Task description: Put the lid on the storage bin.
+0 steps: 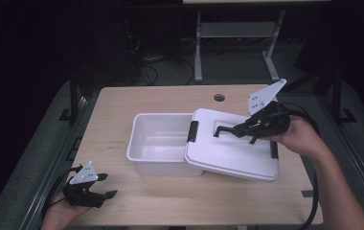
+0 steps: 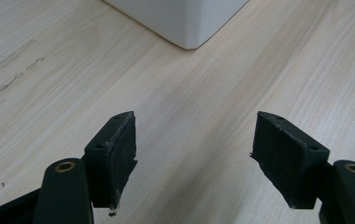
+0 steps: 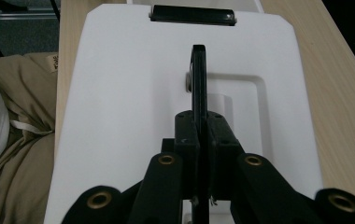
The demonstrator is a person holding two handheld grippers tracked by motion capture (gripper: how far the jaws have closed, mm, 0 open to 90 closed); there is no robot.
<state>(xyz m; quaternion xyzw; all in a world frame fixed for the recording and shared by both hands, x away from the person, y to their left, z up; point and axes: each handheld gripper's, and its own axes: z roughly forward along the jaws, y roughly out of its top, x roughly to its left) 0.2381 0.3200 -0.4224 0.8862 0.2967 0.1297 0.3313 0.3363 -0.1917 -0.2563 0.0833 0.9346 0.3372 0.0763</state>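
The right gripper, clamped on the lid's black handle, holds the lid skewed, with the open bin lying beyond its jaw tips, far from the open-jawed left gripper.

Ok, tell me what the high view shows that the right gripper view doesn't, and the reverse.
High view alone: the open white bin, the lid resting tilted across the bin's right end, and the left gripper, jaws open, over bare table. Right gripper view alone: the jaws pressed together on the lid's black handle, seen edge-on, and tan fabric beside the table. Both share the lid, its black end latch, the round table hole and the right gripper.
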